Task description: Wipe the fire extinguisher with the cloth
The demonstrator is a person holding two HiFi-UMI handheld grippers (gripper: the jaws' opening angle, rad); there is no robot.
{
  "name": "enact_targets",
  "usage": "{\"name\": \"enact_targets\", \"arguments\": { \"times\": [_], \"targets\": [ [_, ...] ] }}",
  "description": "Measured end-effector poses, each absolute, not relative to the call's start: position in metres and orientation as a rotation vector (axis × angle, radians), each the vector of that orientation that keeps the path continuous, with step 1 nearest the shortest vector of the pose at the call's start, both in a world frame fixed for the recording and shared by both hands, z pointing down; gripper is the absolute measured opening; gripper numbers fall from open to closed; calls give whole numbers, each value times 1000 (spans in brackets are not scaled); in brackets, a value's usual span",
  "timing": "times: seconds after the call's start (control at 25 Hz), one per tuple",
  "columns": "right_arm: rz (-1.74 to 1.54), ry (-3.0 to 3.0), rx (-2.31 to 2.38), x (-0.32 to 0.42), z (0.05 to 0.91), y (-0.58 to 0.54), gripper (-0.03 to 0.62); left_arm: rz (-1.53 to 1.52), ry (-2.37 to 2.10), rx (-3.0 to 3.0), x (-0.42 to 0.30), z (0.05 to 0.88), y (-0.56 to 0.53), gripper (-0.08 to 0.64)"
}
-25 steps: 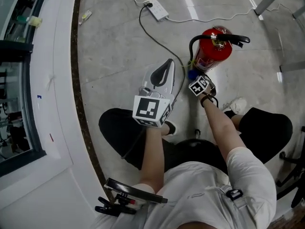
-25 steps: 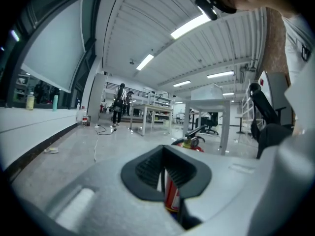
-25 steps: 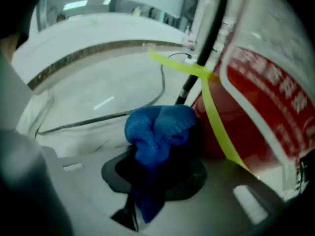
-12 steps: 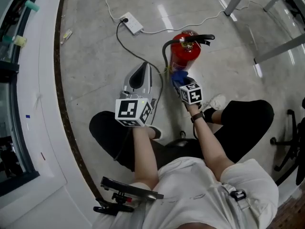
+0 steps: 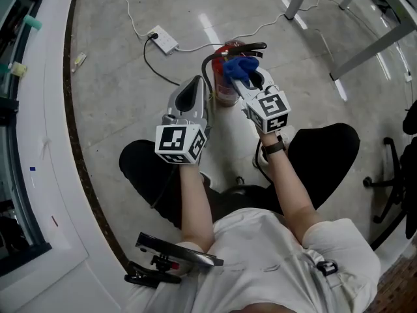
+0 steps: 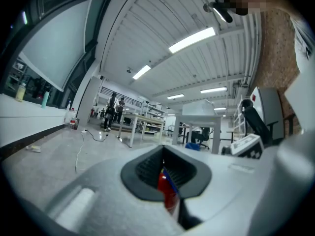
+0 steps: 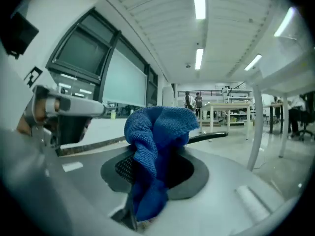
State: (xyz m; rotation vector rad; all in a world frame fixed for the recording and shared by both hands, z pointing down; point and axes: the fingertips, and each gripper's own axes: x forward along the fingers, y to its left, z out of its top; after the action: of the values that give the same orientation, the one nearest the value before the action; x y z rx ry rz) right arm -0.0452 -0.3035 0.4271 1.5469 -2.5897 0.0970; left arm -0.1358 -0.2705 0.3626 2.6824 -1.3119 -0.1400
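Right gripper point(image 5: 251, 83), upper centre of the head view, is clamped on the blue cloth point(image 5: 238, 66) and holds it at the top of the red fire extinguisher point(image 5: 225, 91), probably to wipe there. Left gripper point(image 5: 193, 93) sits just left, jaws together and empty. Left gripper view shows red low centre between its pads. Right gripper view shows the cloth bunched mid-frame.

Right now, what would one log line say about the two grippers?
left gripper: shut, empty | right gripper: shut on blue cloth | blue cloth: over top of red fire extinguisher
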Motion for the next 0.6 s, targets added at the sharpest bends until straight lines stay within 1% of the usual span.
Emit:
{"name": "enact_targets", "arguments": {
  "times": [0.12,0.28,0.48,0.52,0.6],
  "targets": [
    [0,-2499,1491,-49,443,-310,119,-141,-1309,2687,-134,361,-268,-3],
    [-32,-2482,1444,-62,475,-295,118,-118,-1336,2668,-143,368,-270,-3],
    [-317,-2374,1410,-73,477,-288,117,-77,-1354,2630,-149,385,-274,-3],
    [-335,-2358,1367,-78,484,-285,115,-71,-1354,2625,-149,388,-275,-3],
    [-243,-2326,1260,-88,521,-280,114,-62,-1359,2615,-151,393,-278,-3]
  ]
}}
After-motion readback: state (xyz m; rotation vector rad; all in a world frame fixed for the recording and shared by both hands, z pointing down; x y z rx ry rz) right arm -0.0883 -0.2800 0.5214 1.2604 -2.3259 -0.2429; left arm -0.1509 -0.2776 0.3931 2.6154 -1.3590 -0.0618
